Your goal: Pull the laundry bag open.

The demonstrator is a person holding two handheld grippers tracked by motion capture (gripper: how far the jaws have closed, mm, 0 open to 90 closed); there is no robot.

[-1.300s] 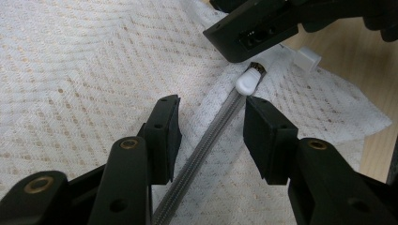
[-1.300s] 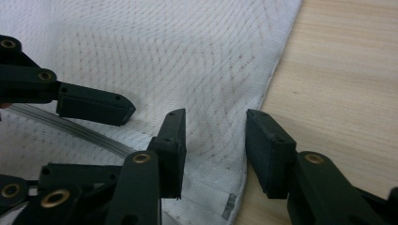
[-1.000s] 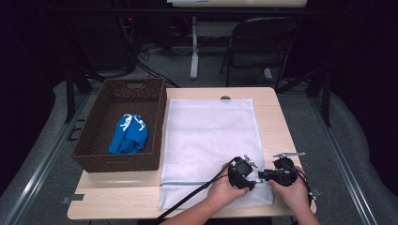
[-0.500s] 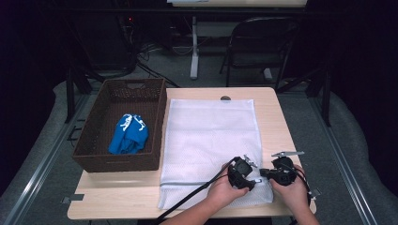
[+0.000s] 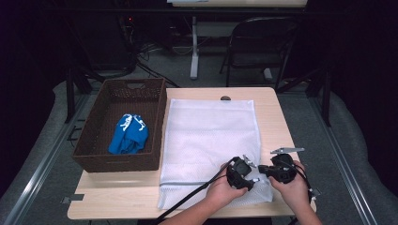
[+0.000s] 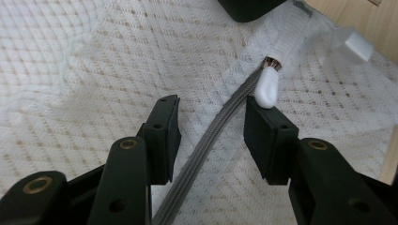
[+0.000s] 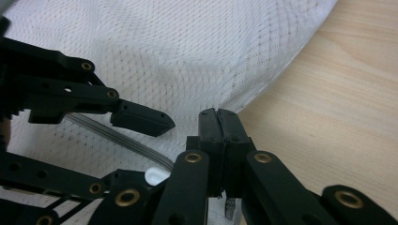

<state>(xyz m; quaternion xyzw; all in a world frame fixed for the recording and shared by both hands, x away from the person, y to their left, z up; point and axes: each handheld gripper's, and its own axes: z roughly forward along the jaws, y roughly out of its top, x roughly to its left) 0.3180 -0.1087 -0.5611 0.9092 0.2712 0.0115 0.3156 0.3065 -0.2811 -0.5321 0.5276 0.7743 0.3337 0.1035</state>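
A white mesh laundry bag (image 5: 211,131) lies flat on the wooden table (image 5: 277,122). Both grippers meet at its near right corner. My left gripper (image 5: 252,176) (image 6: 211,122) is open, its jaws straddling the grey zipper (image 6: 206,140). The white zipper pull (image 6: 266,86) (image 7: 157,176) sits just past the tip of its right-hand jaw. My right gripper (image 5: 264,171) (image 7: 219,123) is shut, pinching the bag's fabric at the zipper end near the table edge. In the right gripper view the left gripper (image 7: 141,150) reaches in from the left, jaws apart.
A brown wicker basket (image 5: 119,161) stands left of the bag with a blue cloth (image 5: 129,135) inside. A small dark object (image 5: 225,98) lies at the table's far edge. A folding chair (image 5: 263,42) stands beyond the table.
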